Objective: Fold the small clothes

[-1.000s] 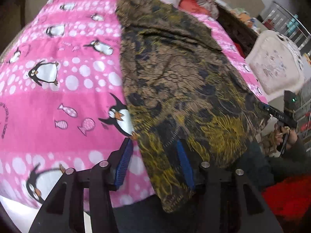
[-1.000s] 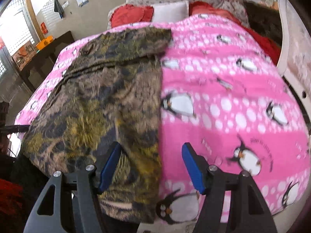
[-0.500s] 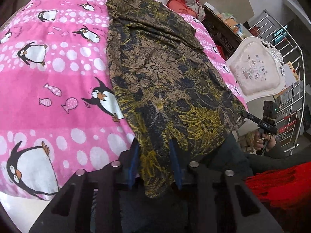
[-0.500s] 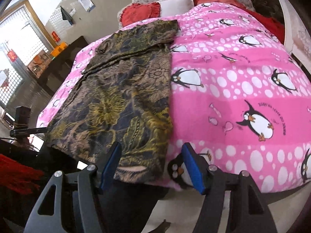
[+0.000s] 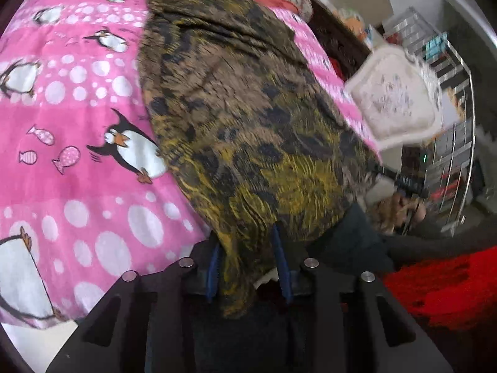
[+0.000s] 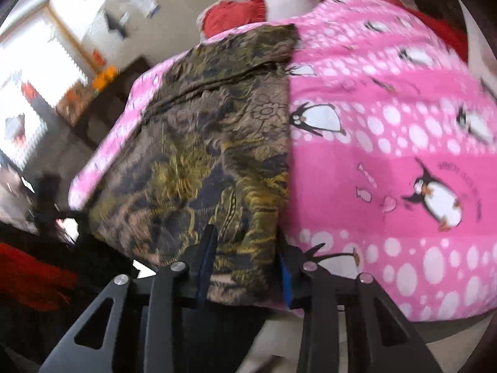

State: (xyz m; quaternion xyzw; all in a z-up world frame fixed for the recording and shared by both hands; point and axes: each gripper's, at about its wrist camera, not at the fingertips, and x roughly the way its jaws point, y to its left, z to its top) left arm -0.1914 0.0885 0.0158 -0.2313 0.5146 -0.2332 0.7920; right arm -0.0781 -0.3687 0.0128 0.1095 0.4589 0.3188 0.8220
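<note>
From the left wrist, the left gripper (image 5: 248, 267) is pinched narrow on one near corner of the dress (image 5: 242, 115), which lies lengthwise down the pink blanket (image 5: 71, 143) with its hem hanging over the bed's near edge. From the right wrist, the right gripper (image 6: 245, 267) has just been closing; the other near corner of the dress (image 6: 217, 155) sits between its pads, seemingly gripped. The step looks like taking both hem corners; next, lift them together and carry them toward the far end.
</note>
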